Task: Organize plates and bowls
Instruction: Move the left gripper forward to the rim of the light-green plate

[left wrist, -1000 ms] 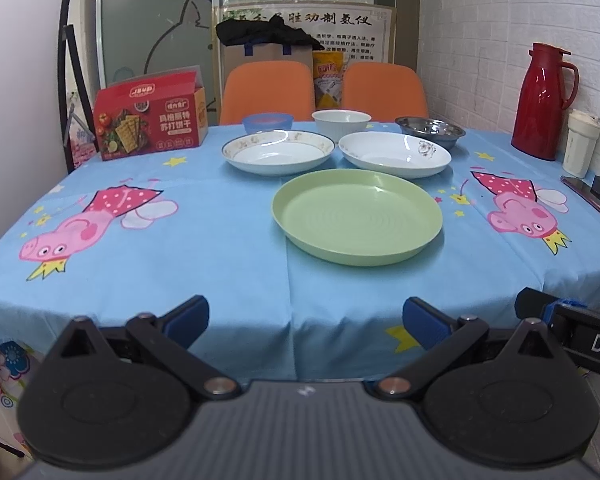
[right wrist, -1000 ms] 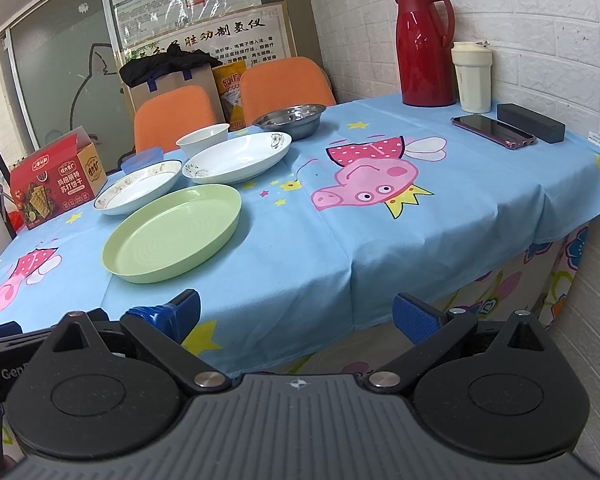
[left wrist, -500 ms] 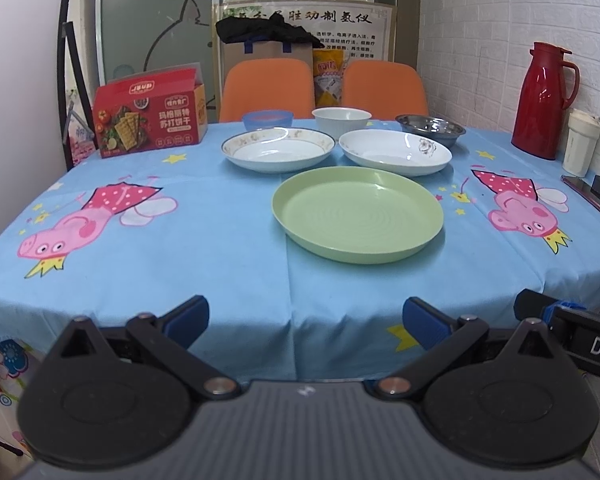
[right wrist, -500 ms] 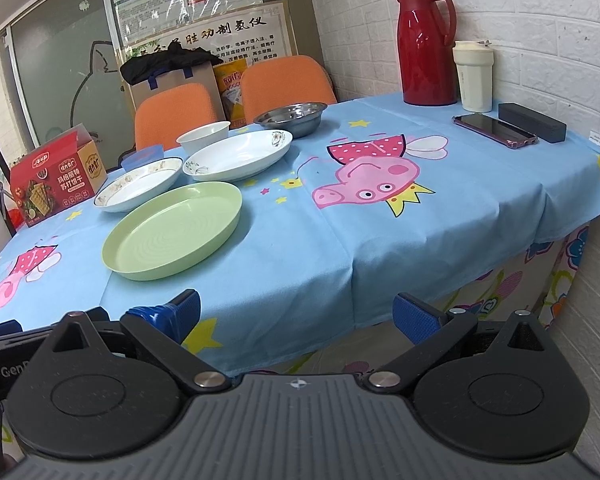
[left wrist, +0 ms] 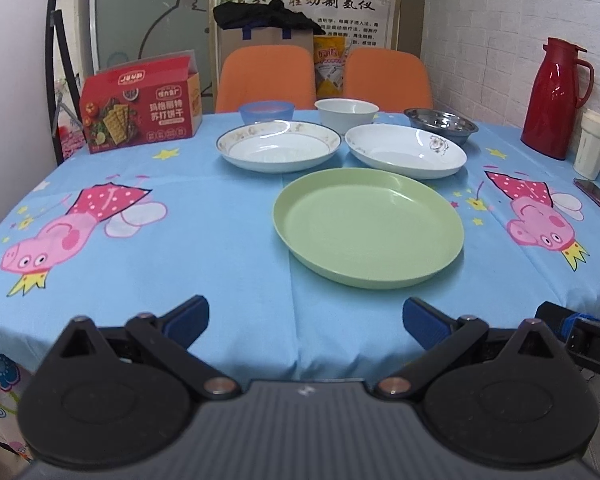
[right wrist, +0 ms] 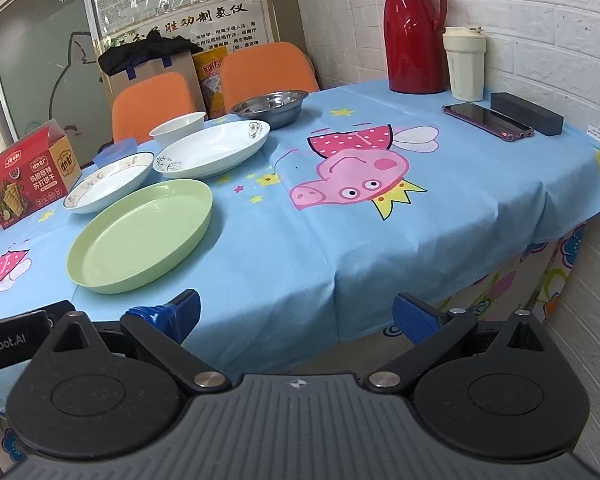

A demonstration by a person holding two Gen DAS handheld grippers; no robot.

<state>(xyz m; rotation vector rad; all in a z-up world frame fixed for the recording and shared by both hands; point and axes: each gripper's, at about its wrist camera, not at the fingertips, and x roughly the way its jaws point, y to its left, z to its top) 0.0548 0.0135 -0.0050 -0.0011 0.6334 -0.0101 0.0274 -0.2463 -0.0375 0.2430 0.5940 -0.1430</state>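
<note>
Six dishes sit untouched on table (left wrist: pixel 220 216): green plate (left wrist: pixel 368 228) nearest, two white plates (left wrist: pixel 278 150) at 12 o'clock beyond, three bowls (left wrist: pixel 346 110) farther back. Nothing has shifted over last second. Left gripper (left wrist: pixel 304 314) and right gripper (right wrist: pixel 296 312) both hover spread wide, empty. Sorting not begun.

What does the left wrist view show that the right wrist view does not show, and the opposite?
Only the left wrist view shows the blue bowl whole; in the right view it is mostly hidden.
Only the right wrist view shows the phone and the black box fully.
Both show the green plate, two white plates, white bowl, metal bowl, red thermos and open grippers, left and right.
</note>
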